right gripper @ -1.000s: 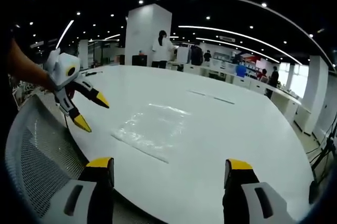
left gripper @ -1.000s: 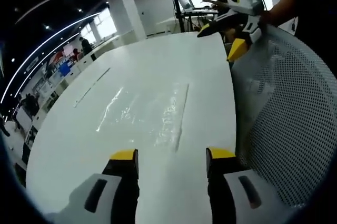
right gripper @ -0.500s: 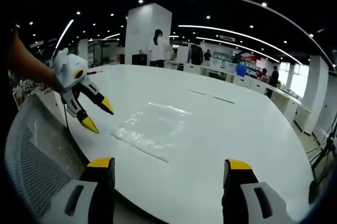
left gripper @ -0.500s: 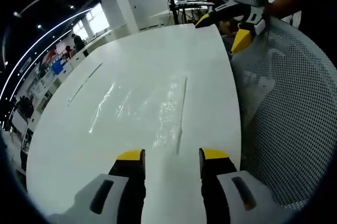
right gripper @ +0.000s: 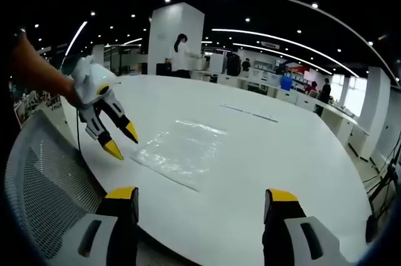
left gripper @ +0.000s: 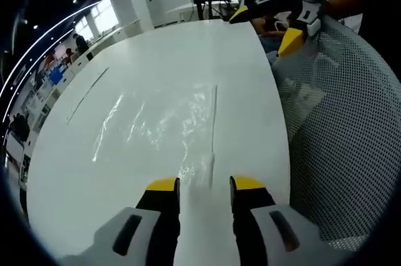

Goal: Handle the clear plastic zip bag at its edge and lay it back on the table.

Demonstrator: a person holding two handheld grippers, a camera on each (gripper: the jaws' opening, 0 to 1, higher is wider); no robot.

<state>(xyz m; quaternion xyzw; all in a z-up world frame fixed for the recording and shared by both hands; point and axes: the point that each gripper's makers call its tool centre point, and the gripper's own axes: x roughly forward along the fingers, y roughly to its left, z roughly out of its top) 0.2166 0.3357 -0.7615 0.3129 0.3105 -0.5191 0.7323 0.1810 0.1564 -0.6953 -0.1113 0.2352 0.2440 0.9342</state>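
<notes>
Lying flat on the white counter (right gripper: pixel 294 153), the clear zip bag (right gripper: pixel 182 151) has the left gripper (right gripper: pixel 121 140) just beside its corner, fingers parted; right gripper (right gripper: pixel 198 198) fingers spread wide, empty

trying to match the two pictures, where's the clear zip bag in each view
Left gripper view: the clear zip bag lies flat mid-picture, just ahead of that view's own tongs.
Right gripper view: it lies left of centre, beside the left tongs' yellow tips.
Shared landmark: the white mesh chair back at the table edge.
</notes>
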